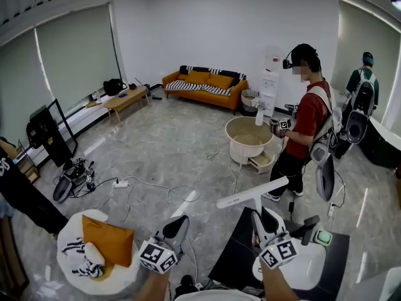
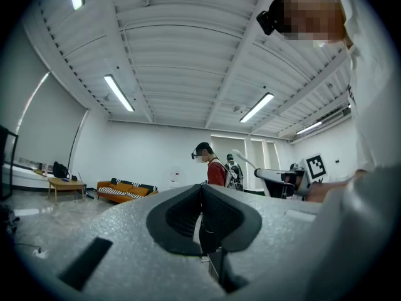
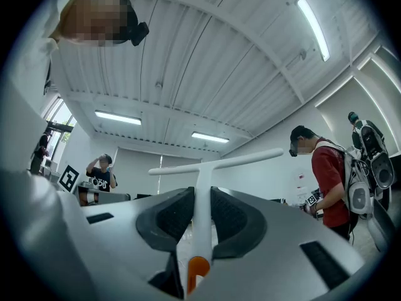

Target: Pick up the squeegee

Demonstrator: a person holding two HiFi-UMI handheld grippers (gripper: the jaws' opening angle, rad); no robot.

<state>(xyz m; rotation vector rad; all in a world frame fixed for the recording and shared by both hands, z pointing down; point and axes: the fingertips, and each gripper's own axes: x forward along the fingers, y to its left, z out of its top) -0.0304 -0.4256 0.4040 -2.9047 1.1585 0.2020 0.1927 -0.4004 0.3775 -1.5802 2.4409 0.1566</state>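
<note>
A white squeegee (image 1: 252, 192) with a long crossbar blade is held up in the air by my right gripper (image 1: 264, 220), which is shut on its handle. In the right gripper view the white handle (image 3: 202, 218) runs up between the dark pads to the T-shaped blade (image 3: 216, 163), with an orange tip at the bottom. My left gripper (image 1: 175, 227) is raised at the lower left of the head view. Its jaws stand together with nothing between them (image 2: 202, 221).
A black table (image 1: 241, 256) with a white appliance (image 1: 304, 265) lies under the right gripper. A white round chair with an orange cushion (image 1: 106, 240) is at lower left. A person in a red shirt (image 1: 305, 124) stands by a round tub (image 1: 249, 138). Cables cross the floor.
</note>
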